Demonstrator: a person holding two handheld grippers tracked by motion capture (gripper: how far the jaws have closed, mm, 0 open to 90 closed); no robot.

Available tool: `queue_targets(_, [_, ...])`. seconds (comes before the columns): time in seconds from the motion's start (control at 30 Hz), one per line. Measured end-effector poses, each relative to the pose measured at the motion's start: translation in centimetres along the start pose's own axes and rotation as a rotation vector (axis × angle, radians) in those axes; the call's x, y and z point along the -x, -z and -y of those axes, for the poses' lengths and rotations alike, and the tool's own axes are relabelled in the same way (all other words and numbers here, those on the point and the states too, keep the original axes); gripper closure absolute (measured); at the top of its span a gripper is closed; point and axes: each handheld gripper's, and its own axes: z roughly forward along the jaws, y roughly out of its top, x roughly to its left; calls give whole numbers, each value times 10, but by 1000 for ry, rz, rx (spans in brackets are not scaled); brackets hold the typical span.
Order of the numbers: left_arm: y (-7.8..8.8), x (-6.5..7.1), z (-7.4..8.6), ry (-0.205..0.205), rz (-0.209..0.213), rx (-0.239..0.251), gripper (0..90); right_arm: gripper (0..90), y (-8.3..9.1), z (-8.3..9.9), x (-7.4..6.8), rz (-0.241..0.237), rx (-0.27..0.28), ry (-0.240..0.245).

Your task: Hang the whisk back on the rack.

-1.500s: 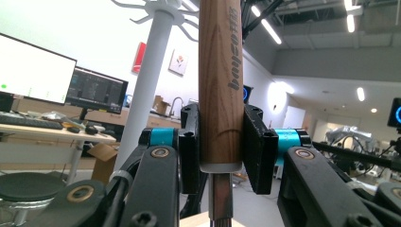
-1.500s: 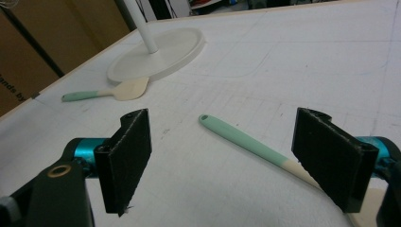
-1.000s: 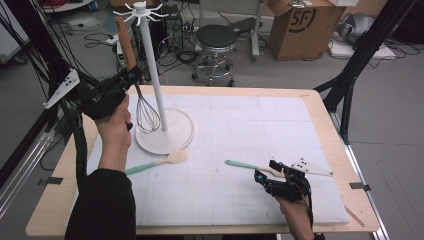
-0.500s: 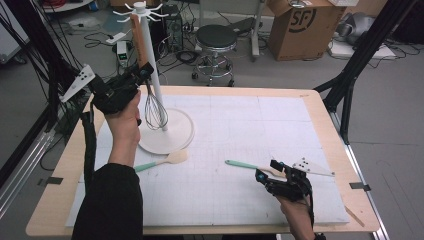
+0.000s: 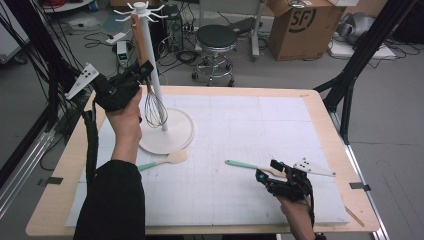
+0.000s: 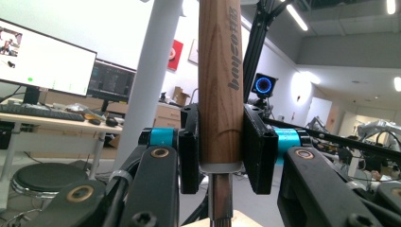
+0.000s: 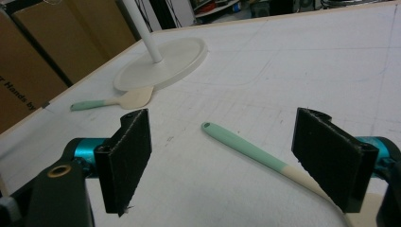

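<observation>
The left gripper (image 5: 131,80) is raised above the table's (image 5: 60,190) left side, its jaws pinching the wooden handle of a whisk (image 5: 155,107), which hangs upright with its wire head just beside the pole of the white stand (image 5: 167,131); in the left gripper view the handle (image 6: 220,85) stands vertical between both pads. The right gripper (image 7: 222,161) rests low on the table near its front right, jaws spread wide with nothing pinched; a mint-handled spatula (image 7: 250,153) lies between them, and another spatula (image 5: 162,161) lies touching the stand's base.
</observation>
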Motion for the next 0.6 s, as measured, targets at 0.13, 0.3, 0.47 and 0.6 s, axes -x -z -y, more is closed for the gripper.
queue_targets(0.13, [-1, -2, 1, 12, 7, 6, 707, 202, 0, 0, 0, 1, 0, 0])
queue_targets(0.3, [-1, -5, 5, 20, 4, 6, 707, 202, 0, 0, 1, 3, -4, -1])
queue_targets(0.47, [-1, -7, 6, 19, -1, 9, 707, 202, 1, 0, 2, 3, 0, 0])
queue_targets(0.6, [-1, -7, 6, 22, -5, 10, 707, 202, 1, 1, 1, 3, 1, 0])
